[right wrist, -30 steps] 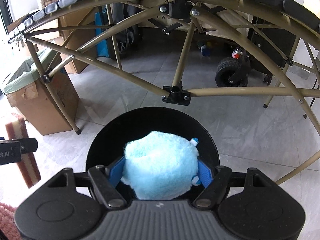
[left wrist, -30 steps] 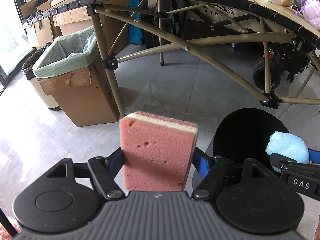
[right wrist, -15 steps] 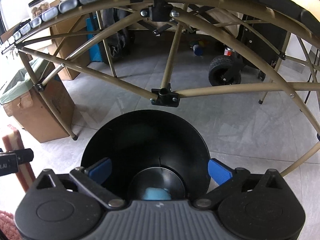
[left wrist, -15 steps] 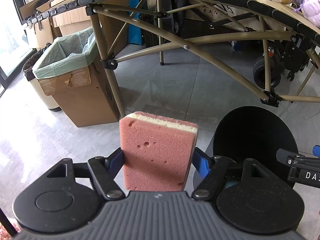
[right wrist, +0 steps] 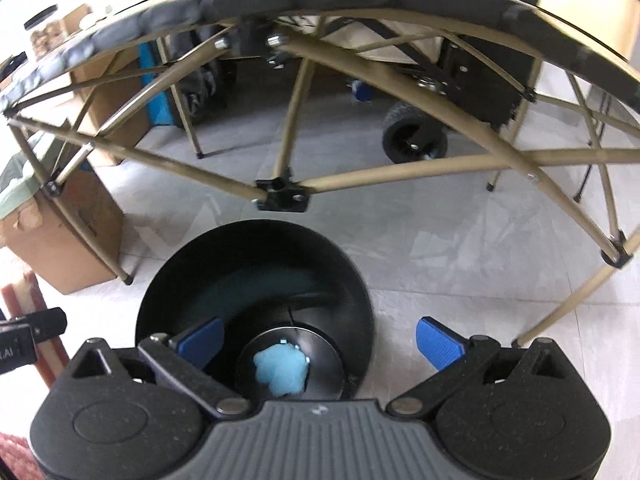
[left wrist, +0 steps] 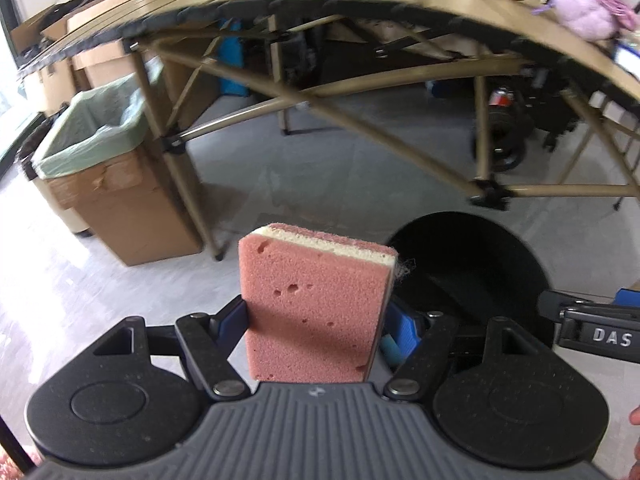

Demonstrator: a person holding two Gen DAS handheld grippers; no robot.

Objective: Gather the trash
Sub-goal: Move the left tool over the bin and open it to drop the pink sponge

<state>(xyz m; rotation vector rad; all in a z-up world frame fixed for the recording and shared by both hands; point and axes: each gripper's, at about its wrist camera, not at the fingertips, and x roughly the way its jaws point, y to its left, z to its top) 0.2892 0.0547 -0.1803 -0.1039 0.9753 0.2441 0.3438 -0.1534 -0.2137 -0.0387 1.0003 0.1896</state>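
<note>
My left gripper (left wrist: 320, 320) is shut on a pink sponge (left wrist: 312, 304) with a cream layer, held upright to the left of a round black bin (left wrist: 480, 256). The sponge's edge also shows in the right wrist view (right wrist: 28, 300). My right gripper (right wrist: 320, 340) is open and empty above the black bin (right wrist: 256, 256). A fluffy light-blue toy (right wrist: 282, 372) lies at the bin's bottom. The right gripper's finger shows at the right edge of the left wrist view (left wrist: 592, 320).
A folding table (left wrist: 360, 12) with tan cross legs (right wrist: 280, 192) stands just beyond the bin. A cardboard box with a green liner bag (left wrist: 100, 136) sits on the floor at the left. A black wheeled cart (right wrist: 416, 140) is under the table.
My right gripper opened and let go of the blue toy, which dropped to the bottom of the black bin. Both grippers have risen and tilted slightly; the left still holds the sponge.
</note>
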